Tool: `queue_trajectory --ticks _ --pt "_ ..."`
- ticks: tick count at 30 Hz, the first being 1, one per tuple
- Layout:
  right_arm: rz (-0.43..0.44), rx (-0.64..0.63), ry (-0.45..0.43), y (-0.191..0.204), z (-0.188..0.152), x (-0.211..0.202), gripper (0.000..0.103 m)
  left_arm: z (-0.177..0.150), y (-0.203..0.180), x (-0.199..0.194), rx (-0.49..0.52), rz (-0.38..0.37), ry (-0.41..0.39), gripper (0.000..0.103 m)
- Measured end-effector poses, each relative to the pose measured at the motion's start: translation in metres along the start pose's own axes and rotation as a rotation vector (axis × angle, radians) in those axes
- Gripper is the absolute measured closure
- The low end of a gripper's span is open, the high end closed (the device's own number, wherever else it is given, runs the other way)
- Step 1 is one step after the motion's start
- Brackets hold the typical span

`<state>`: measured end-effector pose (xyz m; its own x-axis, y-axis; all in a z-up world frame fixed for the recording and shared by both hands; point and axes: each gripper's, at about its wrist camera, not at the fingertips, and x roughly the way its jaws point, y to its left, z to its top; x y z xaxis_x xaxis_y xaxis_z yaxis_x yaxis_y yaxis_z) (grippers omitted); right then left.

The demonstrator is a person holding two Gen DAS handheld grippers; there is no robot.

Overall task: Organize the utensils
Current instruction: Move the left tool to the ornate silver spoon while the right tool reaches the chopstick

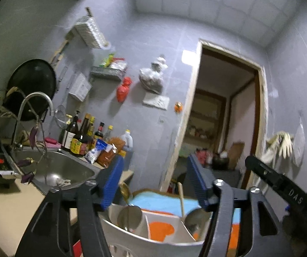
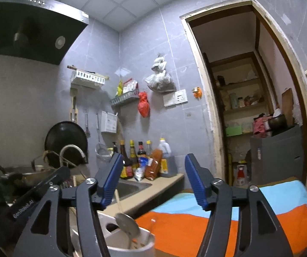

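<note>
A white utensil holder (image 1: pixel 153 246) with dividers stands just below my left gripper (image 1: pixel 153 180). Its blue pads are apart and nothing is between them, so it is open. Two metal spoons (image 1: pixel 129 216) and a wooden handle (image 1: pixel 181 199) stand upright in the holder's compartments. In the right wrist view the same holder (image 2: pixel 144 246) sits at the bottom left, with a metal spoon (image 2: pixel 127 224) and a wooden stick (image 2: pixel 118 199) in it. My right gripper (image 2: pixel 153 180) hangs above and to the right of the holder, open and empty. Each view shows the other gripper's black body at its edge.
The holder rests on an orange and blue cloth (image 2: pixel 217 224). A steel sink (image 1: pixel 67 167) with a curved faucet (image 1: pixel 35 98) lies to the left. Sauce bottles (image 1: pixel 82 137) and packets line the counter by the wall. A doorway (image 2: pixel 249 107) opens on the right.
</note>
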<state>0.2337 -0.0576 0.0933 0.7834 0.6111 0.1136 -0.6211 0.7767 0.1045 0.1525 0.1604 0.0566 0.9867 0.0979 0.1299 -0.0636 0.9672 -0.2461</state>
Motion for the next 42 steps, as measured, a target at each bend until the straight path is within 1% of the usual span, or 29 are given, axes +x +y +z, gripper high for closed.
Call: queue_trajectory --ticks 1,2,3,5,10,13,18,22,28,32,39,42 --pt "-0.008 -0.005 0.004 -0.003 0.002 -0.005 0.033 0.001 -0.006 0.0 0.023 -0.007 0.027 0.037" --pt "-0.015 -0.011 0.008 -0.006 0.005 -0.01 0.031 0.001 -0.011 0.0 0.043 -0.014 0.048 0.034" --pt "-0.024 -0.019 0.011 -0.009 0.007 -0.017 0.027 0.001 -0.017 -0.002 0.061 -0.027 0.066 0.033" --pt "-0.04 -0.037 0.013 -0.016 0.012 -0.03 0.02 0.0 -0.028 -0.004 0.089 -0.052 0.099 0.024" --pt "-0.095 -0.086 0.022 -0.036 0.023 -0.065 0.0 -0.005 -0.055 -0.011 0.12 -0.119 0.167 0.013" --pt "-0.127 -0.111 0.038 -0.047 0.028 -0.082 0.0 -0.008 -0.071 -0.014 0.132 -0.156 0.198 0.009" --pt "-0.188 -0.155 0.072 -0.068 0.032 -0.11 0.0 -0.019 -0.099 -0.017 0.151 -0.225 0.267 0.008" --pt "-0.228 -0.152 0.139 -0.088 0.027 -0.125 0.0 -0.033 -0.117 -0.015 0.116 -0.286 0.367 0.008" --pt "-0.277 -0.146 0.225 -0.117 0.008 -0.141 0.0 -0.061 -0.139 -0.013 0.1 -0.318 0.503 0.008" --pt "-0.287 -0.154 0.288 -0.129 -0.006 -0.147 0.0 -0.079 -0.151 -0.009 0.093 -0.342 0.606 0.008" --pt "-0.278 -0.134 0.409 -0.149 -0.026 -0.152 0.0 -0.099 -0.167 0.01 0.061 -0.376 0.777 0.009" --pt "-0.266 -0.114 0.473 -0.159 -0.034 -0.152 0.0 -0.109 -0.171 0.024 0.03 -0.392 0.879 0.012"
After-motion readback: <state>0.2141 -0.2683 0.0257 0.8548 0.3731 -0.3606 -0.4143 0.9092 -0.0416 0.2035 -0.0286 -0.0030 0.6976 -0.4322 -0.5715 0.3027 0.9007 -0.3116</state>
